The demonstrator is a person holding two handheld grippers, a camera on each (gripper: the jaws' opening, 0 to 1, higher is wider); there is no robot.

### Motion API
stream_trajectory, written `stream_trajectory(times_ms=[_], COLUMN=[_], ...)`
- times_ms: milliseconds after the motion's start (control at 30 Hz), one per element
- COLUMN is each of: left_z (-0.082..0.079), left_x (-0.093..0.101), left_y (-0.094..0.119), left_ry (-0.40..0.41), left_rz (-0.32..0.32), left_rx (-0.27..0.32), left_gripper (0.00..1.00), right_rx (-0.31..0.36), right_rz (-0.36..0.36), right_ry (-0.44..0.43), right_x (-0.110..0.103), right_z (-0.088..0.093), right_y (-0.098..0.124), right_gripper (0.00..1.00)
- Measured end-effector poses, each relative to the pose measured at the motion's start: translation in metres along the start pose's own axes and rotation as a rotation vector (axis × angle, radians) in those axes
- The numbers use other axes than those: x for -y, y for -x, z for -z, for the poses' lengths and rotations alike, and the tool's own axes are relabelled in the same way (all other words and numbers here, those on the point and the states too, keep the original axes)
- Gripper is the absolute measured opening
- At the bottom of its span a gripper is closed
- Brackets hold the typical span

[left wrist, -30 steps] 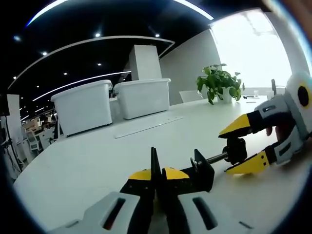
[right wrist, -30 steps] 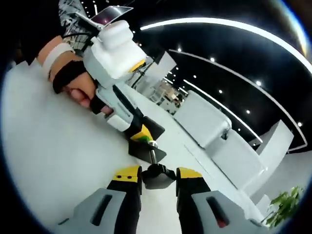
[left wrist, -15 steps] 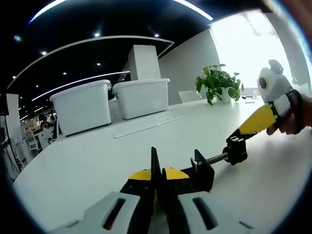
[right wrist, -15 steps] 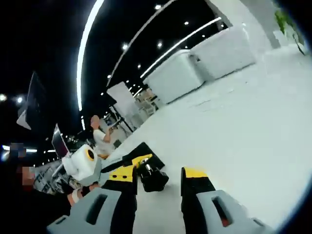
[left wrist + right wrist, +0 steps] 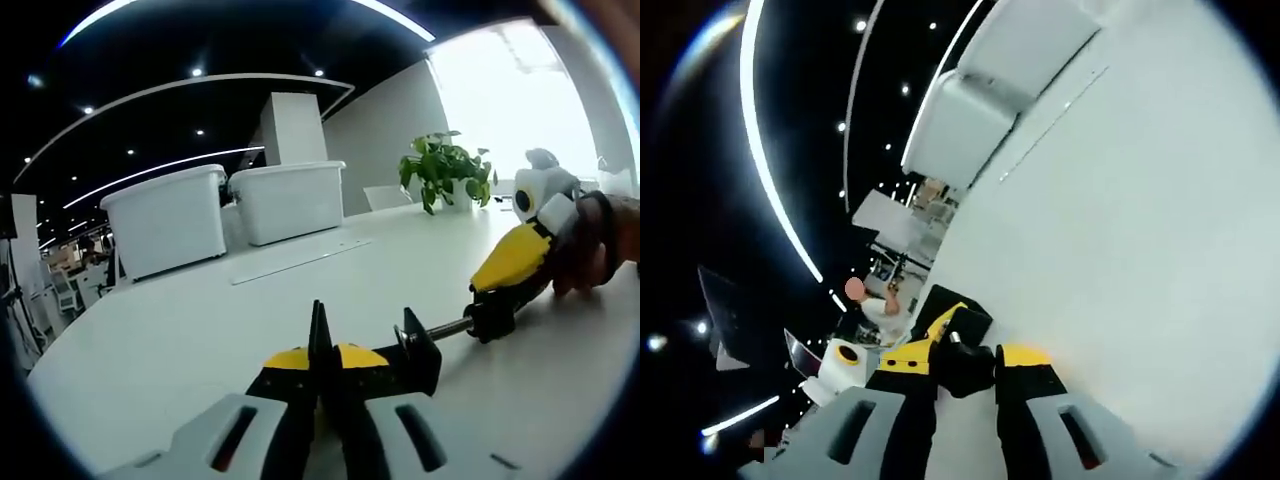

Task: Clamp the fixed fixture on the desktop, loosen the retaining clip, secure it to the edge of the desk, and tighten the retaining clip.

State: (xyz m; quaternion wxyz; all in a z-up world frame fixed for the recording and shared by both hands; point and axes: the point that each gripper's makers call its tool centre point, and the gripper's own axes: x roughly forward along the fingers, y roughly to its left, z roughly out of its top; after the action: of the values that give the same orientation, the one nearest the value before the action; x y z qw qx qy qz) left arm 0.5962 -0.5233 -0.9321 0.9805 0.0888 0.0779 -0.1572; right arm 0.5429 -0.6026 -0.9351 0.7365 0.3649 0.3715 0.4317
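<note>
On a white worktop point(image 5: 150, 350) in a dim office backed by two storage bins point(image 5: 230, 210) and a plant point(image 5: 445, 170), the left tool point(image 5: 320, 360) pinches the black clamp's point(image 5: 405, 360) body while its screw runs rightward to the knob point(image 5: 965, 368) gripped by the right tool point(image 5: 960, 365).

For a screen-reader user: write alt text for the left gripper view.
The left gripper is shut on a black clamp lying on a white desk, while the right gripper grips its screw knob. Two white bins and a plant stand behind.
</note>
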Motion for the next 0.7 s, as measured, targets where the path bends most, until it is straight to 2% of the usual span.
stream_trajectory(times_ms=[133,267,333,367,400,433,500,567,633,700], left_z=[0.0,0.001,0.001,0.001,0.001,0.001,0.001,0.001,0.0,-0.001], left_x=[0.0,0.001,0.0,0.0,0.001,0.001,0.001,0.001,0.002,0.002], left_y=[0.001,0.001,0.001,0.0,0.002,0.002,0.002,0.001,0.001,0.0], left_ry=[-0.007,-0.011,-0.01,-0.01,-0.01,-0.008,-0.008,-0.006,-0.004,-0.005], left_rz=[-0.004,-0.003,-0.003,-0.002,-0.002,-0.003,-0.003,-0.002,0.0,0.001], left_rx=[-0.001,0.0,-0.002,-0.002,-0.001,-0.002,-0.002,-0.001,0.001,0.004], left_gripper=[0.07,0.07,0.07,0.07,0.07,0.07,0.07,0.06,0.06,0.06], right_rx=[-0.02,-0.016,0.007,0.013,0.023,0.037,0.054,0.087,0.109,0.128], right_rz=[0.004,0.023,0.042,0.055,0.068,0.088,0.113,0.147,0.185,0.213], right_ry=[-0.01,0.008,0.103,0.142,0.188,0.291,0.416,0.697,0.898,1.072], right_x=[-0.007,-0.01,-0.012,-0.003,-0.004,-0.006,-0.011,-0.019,-0.024,-0.019], right_z=[0.011,0.013,0.011,0.001,0.0,-0.002,-0.002,-0.003,0.0,-0.016], right_y=[0.002,0.003,0.003,-0.001,-0.001,-0.001,-0.001,0.0,0.0,-0.008], right_gripper=[0.2,0.18,0.17,0.17,0.17,0.17,0.16,0.16,0.16,0.16])
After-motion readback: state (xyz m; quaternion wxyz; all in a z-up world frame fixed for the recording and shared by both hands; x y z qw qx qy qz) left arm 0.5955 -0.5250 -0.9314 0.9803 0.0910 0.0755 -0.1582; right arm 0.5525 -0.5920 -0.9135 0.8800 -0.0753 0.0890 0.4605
